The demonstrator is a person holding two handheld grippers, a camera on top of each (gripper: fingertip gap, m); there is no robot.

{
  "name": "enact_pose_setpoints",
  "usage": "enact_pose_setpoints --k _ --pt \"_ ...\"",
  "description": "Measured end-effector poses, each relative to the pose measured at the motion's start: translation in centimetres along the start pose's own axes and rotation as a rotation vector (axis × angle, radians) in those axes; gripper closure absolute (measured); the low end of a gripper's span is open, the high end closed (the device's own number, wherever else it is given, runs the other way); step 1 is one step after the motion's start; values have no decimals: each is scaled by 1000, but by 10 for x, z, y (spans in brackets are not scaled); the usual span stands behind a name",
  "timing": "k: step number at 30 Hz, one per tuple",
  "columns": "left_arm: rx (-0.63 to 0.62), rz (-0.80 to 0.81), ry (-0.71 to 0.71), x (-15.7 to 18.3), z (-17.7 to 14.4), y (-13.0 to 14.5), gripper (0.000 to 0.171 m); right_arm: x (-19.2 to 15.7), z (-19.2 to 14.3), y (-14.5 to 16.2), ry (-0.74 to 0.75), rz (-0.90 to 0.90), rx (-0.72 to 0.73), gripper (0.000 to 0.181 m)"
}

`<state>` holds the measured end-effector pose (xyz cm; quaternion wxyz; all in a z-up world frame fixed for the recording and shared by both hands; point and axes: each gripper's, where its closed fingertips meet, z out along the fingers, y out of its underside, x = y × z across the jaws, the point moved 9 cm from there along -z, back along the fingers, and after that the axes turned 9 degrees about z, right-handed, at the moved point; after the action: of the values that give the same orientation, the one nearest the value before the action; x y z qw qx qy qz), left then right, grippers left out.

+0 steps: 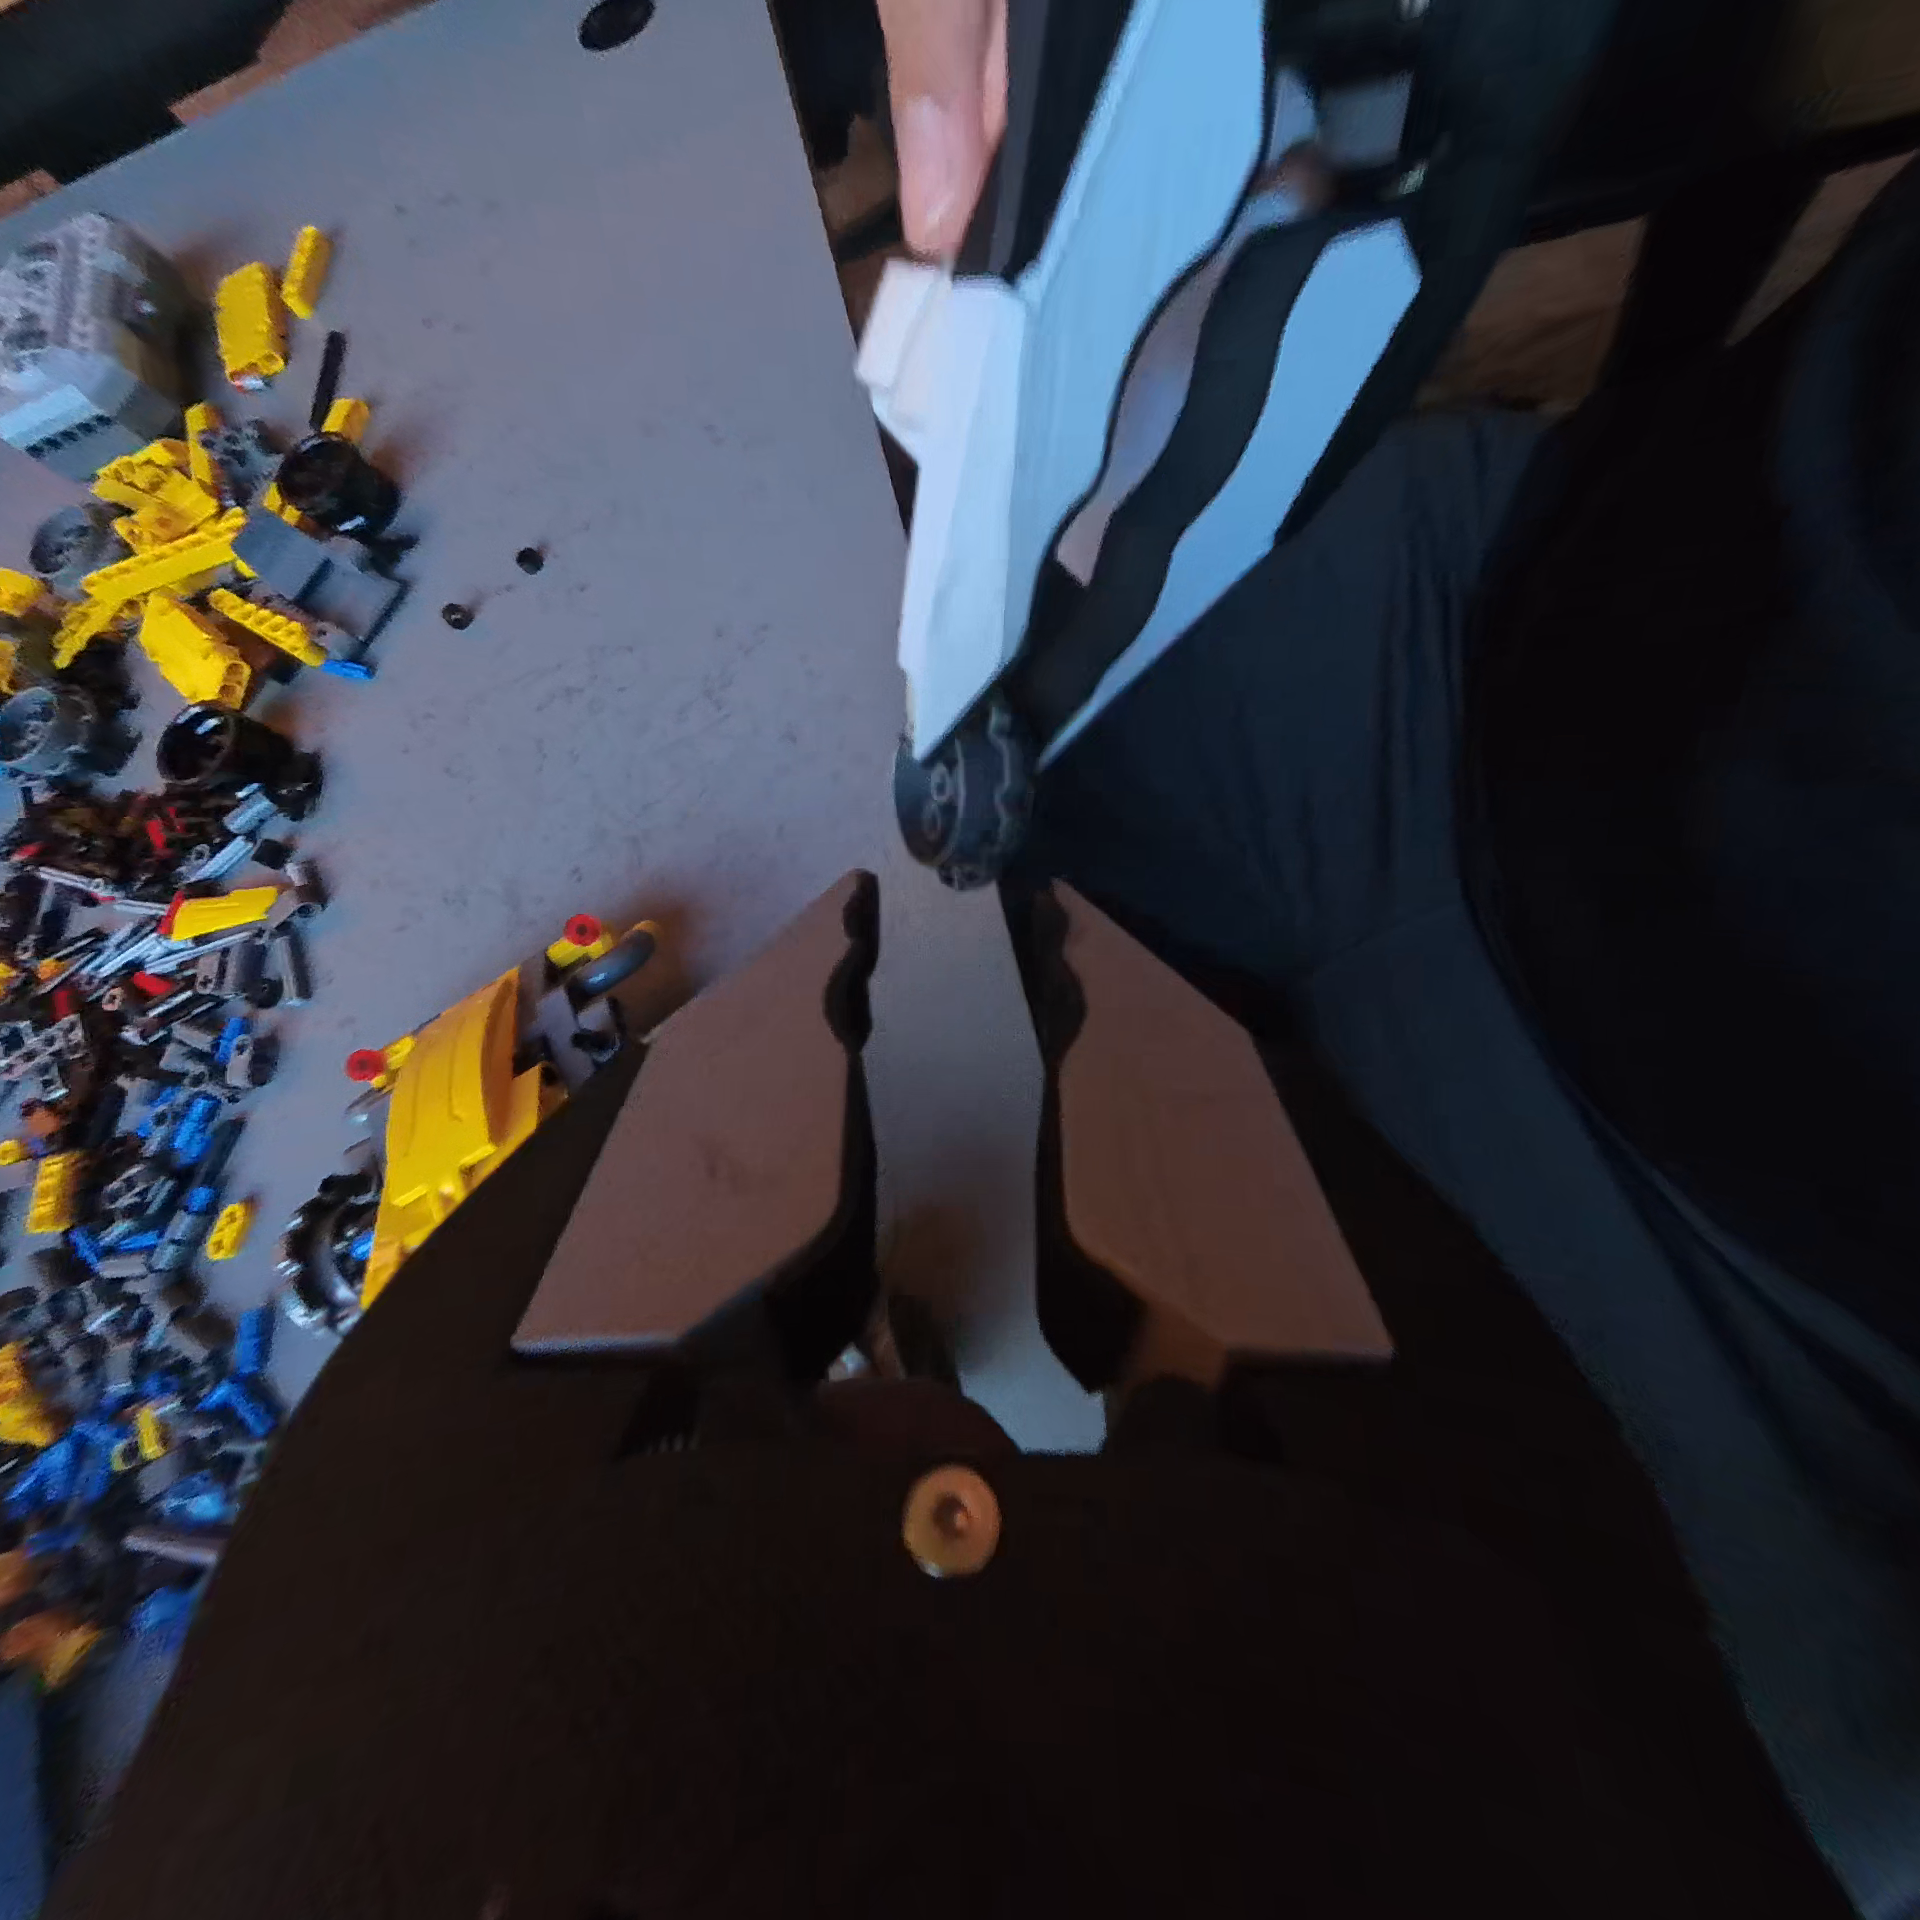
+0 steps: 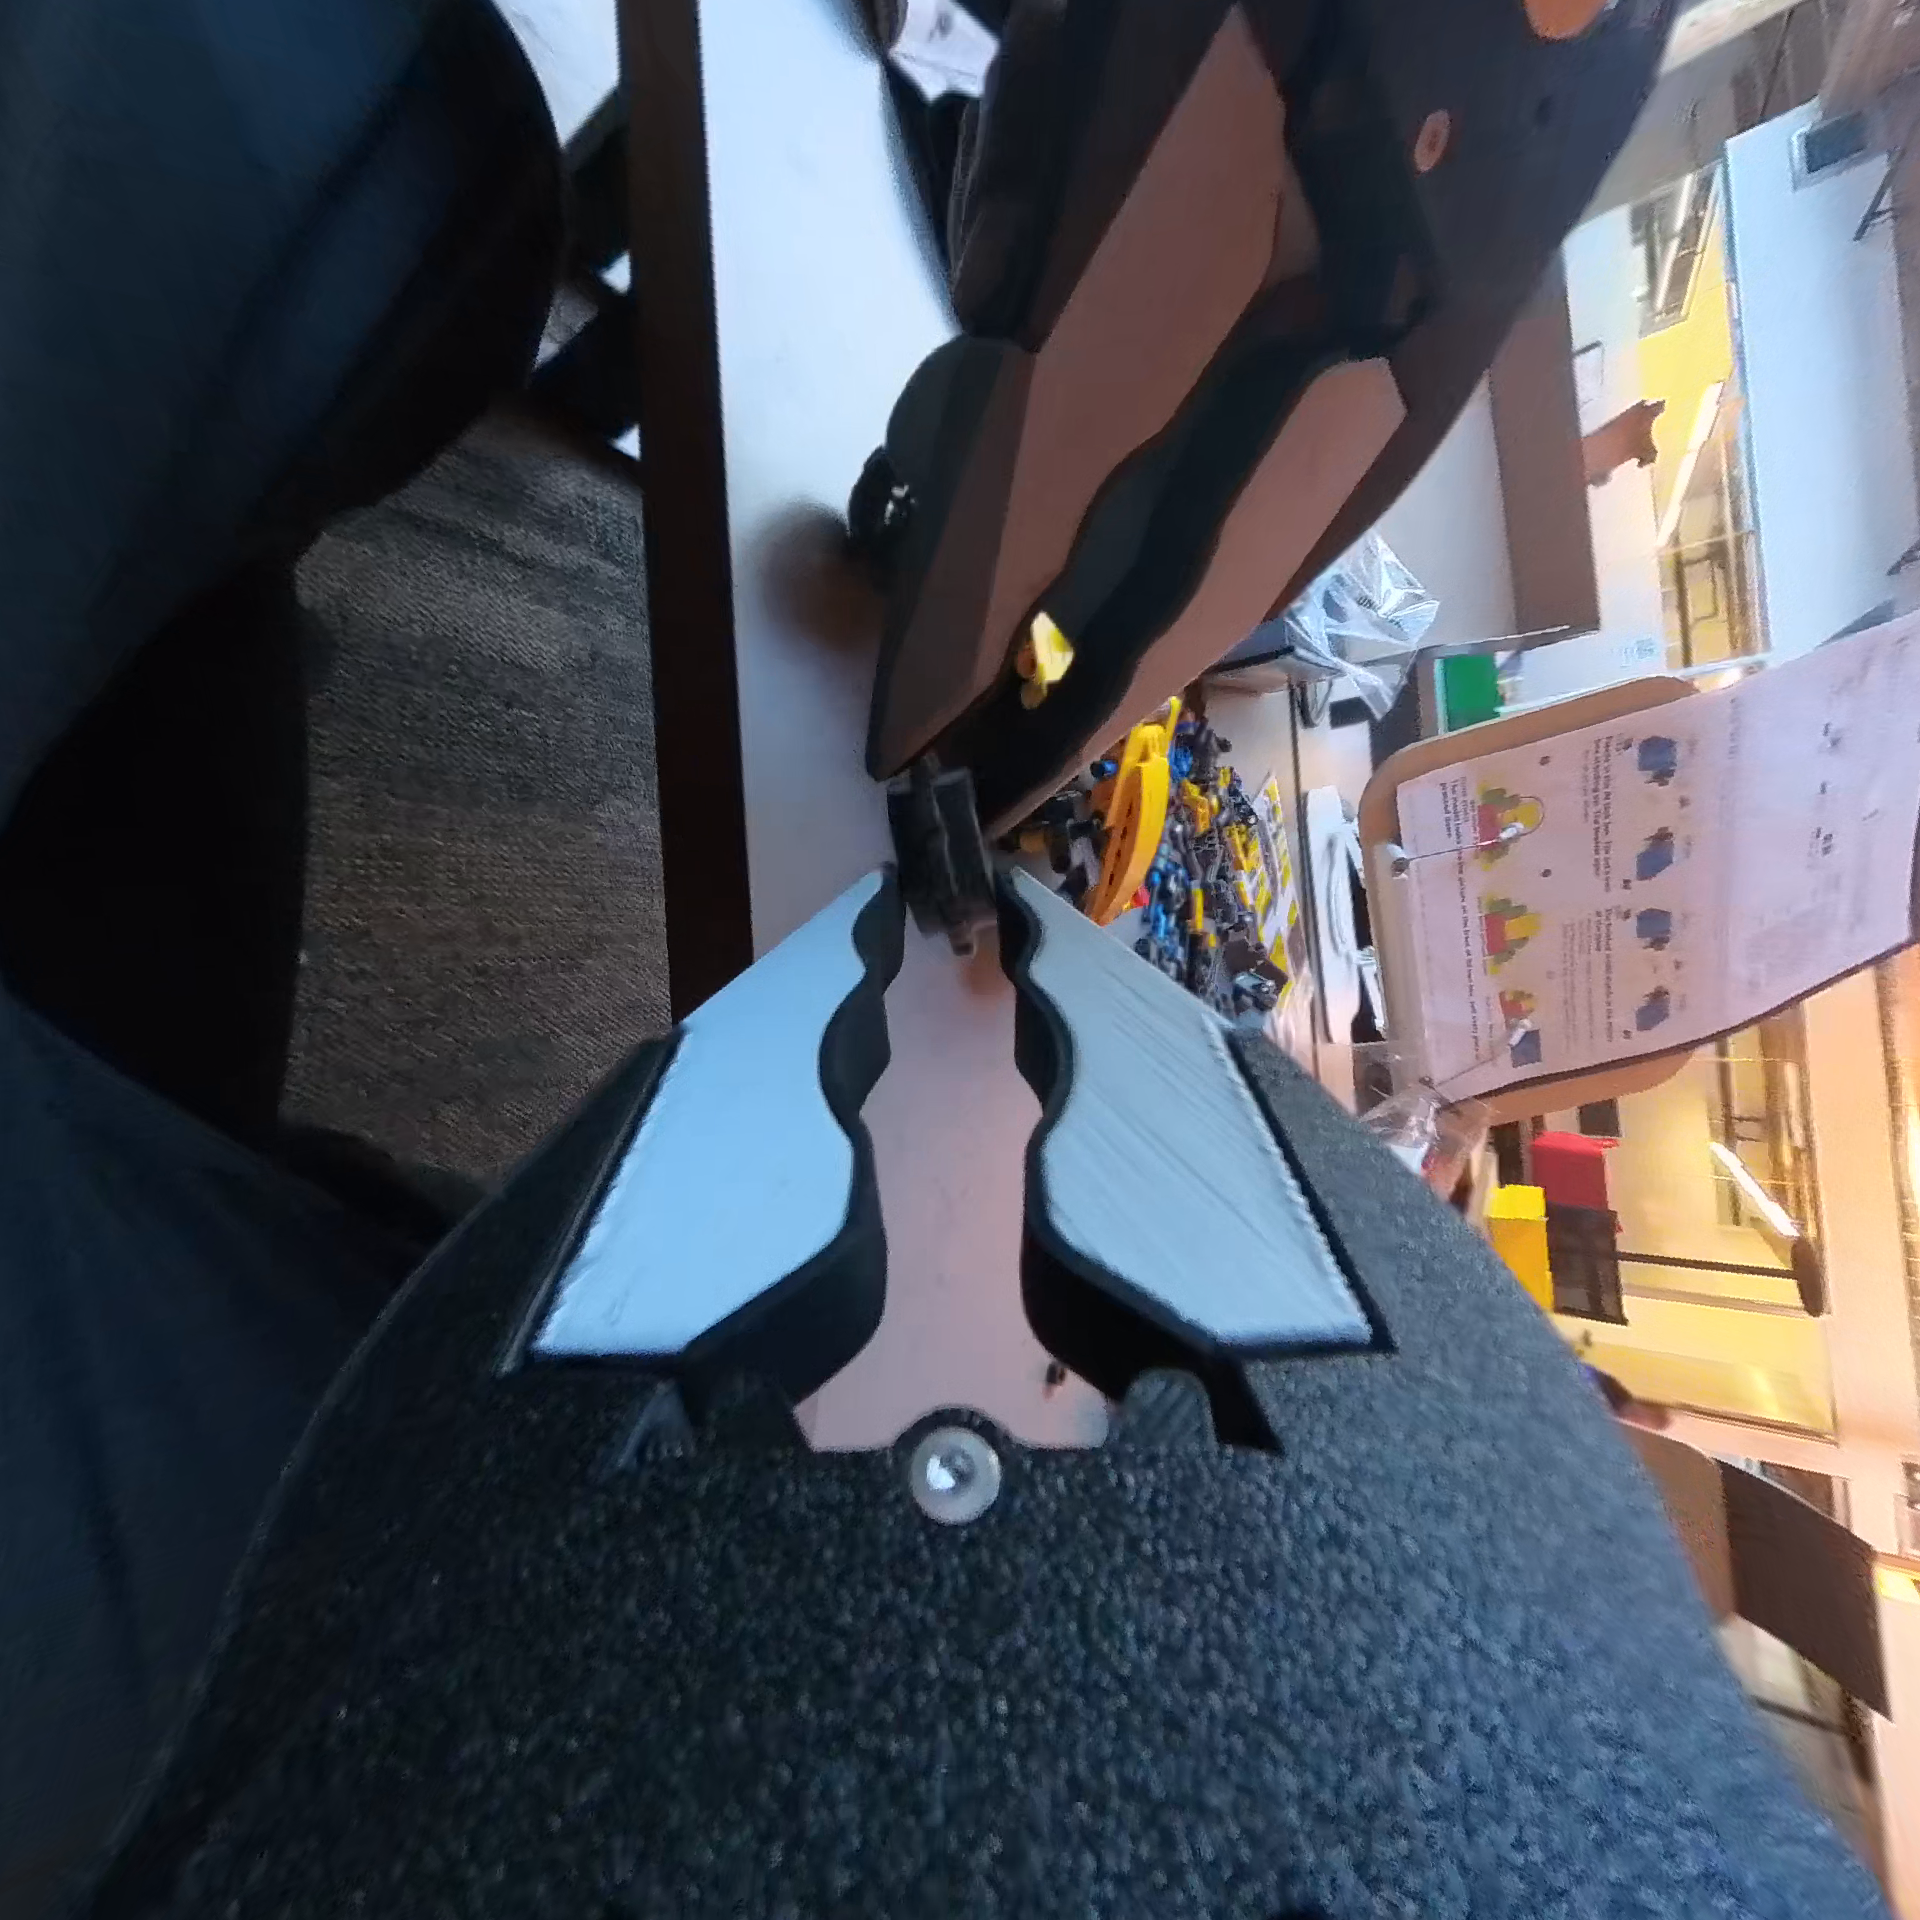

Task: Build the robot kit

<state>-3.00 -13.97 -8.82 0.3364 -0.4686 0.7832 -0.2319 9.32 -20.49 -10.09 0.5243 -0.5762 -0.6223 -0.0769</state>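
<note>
pinching dark wheel part, right gripper at table edge; left gripper parted, empty.

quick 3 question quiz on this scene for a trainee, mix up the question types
1. True or false: the left gripper is clamped on a yellow brick.
2. What sits between the tips of the right gripper? A: a dark round piece. B: a blue pin. C: nothing.
3. Fill the gap: the pile of building-toy pieces lies on the grey ___.

Key: 1 false, its jaws stand apart with nothing between them. 2 A. 3 table.
</note>
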Motion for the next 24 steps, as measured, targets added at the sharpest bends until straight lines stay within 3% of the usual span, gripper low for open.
enact_pose_setpoints --k 9,16,18,22,24 --pt "-16 184 -126 7 1 -11 144 4 -2 -2 41 9 18 166" --pt "-49 501 -480 5 1 -19 155 10 -11 -7 246 -54 78 166" --pt "-23 565 -523 8 -2 -23 165 13 -17 -8 292 -40 106 166" --pt "22 608 -574 10 -7 -30 166 16 -25 -11 346 -40 150 166" --pt "54 611 -616 11 -8 -32 157 17 -28 -13 369 -57 158 167"
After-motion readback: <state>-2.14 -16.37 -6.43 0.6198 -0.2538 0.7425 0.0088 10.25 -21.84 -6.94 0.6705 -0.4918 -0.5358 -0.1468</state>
